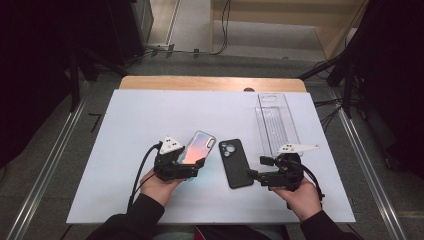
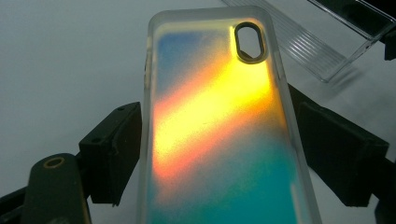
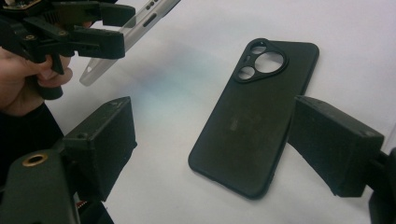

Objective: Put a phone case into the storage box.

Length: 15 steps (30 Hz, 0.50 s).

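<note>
Black sleeves come in from the near edge of the white surface [image 1: 125, 115] in the high view, each hand carrying a claw. On the person's left, the left claw [image 1: 192, 167] holds an iridescent phone case [image 1: 197, 147] by its near end; the case runs away from the hand toward the far right. In the left gripper view the case [image 2: 219, 126] lies between the two black jaws, orange and yellow across its middle, teal at the near end, with an oval camera opening at the far corner. The left jaw stands just beside its frosted edge and the right jaw sits against the other edge, so the left claw looks clamped on it. In the right gripper view this case is tilted up off the surface.

The right claw [image 1: 251, 174] rests at the near right edge of a black phone case [image 1: 235, 162], which lies flat on the surface, camera cut-outs at its far end. In the right gripper view the jaws stand wide apart, the right jaw touching the edge of the black case [image 3: 254, 121].

Farther off, beyond the right hand, a clear plastic tray [image 1: 276, 122] lies lengthwise on the surface.
</note>
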{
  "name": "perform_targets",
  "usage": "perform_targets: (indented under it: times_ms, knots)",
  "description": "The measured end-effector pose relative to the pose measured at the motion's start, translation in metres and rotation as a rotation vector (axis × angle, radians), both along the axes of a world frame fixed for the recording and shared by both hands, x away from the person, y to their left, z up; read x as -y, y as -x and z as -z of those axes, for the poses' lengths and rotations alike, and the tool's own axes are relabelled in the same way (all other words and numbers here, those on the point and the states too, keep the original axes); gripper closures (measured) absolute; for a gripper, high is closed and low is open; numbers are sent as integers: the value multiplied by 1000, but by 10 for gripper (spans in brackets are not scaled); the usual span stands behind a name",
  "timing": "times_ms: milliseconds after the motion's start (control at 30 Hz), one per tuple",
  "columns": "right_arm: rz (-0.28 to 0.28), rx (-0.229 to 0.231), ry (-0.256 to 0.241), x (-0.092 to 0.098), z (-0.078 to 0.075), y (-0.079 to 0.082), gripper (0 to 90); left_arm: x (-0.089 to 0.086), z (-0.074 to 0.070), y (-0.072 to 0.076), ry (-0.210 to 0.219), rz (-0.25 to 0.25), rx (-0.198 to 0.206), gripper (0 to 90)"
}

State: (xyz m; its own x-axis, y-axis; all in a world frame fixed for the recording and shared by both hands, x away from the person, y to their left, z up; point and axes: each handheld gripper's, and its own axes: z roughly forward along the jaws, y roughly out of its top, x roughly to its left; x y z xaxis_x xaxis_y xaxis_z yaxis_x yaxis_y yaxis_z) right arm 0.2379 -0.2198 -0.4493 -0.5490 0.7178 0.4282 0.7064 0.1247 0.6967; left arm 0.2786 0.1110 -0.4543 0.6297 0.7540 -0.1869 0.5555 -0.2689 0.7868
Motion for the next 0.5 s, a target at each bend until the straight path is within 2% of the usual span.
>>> perform_targets:
  times_ms: [133,267,367,500]
  knots:
    - [1,-2,0,-5,-2,-4,132,5,4,4,5,-13,17,173]
    - [5,-6,-7,-10,-5,-6,132,9,5,9,9,-35,57,173]
    - [13,2,6,-17,-6,-6,131,11,8,11,27,-53,63,173]
    - [17,-8,4,-23,-7,-10,131,13,13,14,60,-78,76,173]
